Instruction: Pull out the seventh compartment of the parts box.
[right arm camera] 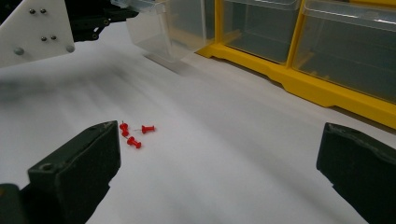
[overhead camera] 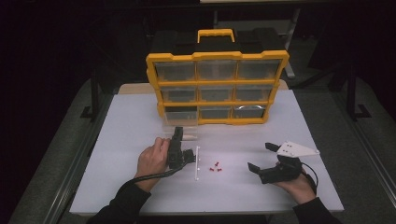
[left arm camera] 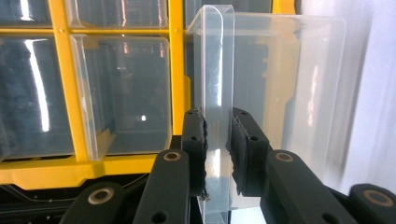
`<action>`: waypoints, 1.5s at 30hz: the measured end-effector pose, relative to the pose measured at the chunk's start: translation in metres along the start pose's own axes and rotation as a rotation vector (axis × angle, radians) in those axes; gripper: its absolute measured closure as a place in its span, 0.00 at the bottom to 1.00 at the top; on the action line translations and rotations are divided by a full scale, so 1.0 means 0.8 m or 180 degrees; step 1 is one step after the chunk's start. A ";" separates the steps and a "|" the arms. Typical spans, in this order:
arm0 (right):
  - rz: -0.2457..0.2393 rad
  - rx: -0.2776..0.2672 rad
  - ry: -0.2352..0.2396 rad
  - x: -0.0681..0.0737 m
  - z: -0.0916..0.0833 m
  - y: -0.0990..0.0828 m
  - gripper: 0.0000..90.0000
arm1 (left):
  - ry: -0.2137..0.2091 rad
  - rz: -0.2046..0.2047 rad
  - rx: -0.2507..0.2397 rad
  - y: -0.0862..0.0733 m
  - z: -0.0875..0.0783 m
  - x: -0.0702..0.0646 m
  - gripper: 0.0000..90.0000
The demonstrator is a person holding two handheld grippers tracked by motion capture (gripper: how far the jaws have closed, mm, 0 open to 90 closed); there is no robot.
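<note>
I am viewing a white table (overhead camera: 130, 140) with a yellow-framed organizer case (overhead camera: 217, 88) standing upright at its 12 o'clock edge, clear drawers filling its compartments. The left gripper (overhead camera: 177, 135) is sitting near the middle of the table, pointing toward 12 o'clock at the case's bottom-left compartment. In the left gripper view its jaws are clamping the front wall of a clear plastic drawer (left arm camera: 219, 93), with both black pads pressing on that thin wall from either side. From the high view, the drawer (overhead camera: 180, 126) is sticking out of the bottom-left compartment toward 6 o'clock and resting on the table just ahead of my left hand (overhead camera: 153, 161). The right gripper (overhead camera: 261, 159) is lying low at about 4 o'clock on the table, held in my right hand (overhead camera: 295, 185), with its jaws standing wide apart and nothing between them; the right gripper view confirms bare table between the two jaws. A small cluster of red push pins (overhead camera: 215, 167) is lying on the table between the two grippers, at about 9 o'clock of the right gripper and well apart from it. Just beside the pins, at their 9 o'clock, a thin white strip (overhead camera: 197, 163) is lying lengthwise, running from 12 to 6 o'clock.
</note>
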State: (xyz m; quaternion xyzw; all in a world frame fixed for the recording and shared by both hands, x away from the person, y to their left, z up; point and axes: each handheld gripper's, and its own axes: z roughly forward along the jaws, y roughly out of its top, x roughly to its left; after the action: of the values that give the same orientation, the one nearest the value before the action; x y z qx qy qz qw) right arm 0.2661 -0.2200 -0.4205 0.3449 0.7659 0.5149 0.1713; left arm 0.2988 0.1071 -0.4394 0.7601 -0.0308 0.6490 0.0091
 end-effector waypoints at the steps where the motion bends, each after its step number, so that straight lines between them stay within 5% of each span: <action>1: 0.0005 0.0008 0.0001 0.000 0.000 0.000 0.00 | -0.0008 -0.0010 0.0004 0.000 0.000 0.000 0.80; 12: -0.0008 0.0012 0.0004 0.001 0.001 0.000 0.00 | -0.0049 -0.0196 0.0041 -0.004 -0.008 0.001 0.57; 18: 0.0006 0.0011 -0.0001 0.001 0.000 0.000 0.00 | -0.0076 -0.0418 -0.0030 -0.006 -0.011 0.000 0.46; 45: -0.0008 0.0002 -0.0025 0.002 -0.002 -0.001 0.00 | -0.0081 -0.0485 0.0118 -0.014 -0.032 -0.023 0.10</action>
State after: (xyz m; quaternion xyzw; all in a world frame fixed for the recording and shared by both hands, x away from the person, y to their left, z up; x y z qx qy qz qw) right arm 0.2636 -0.2200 -0.4202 0.3459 0.7658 0.5131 0.1748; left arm 0.2716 0.1201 -0.4535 0.7684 0.0390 0.6373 0.0441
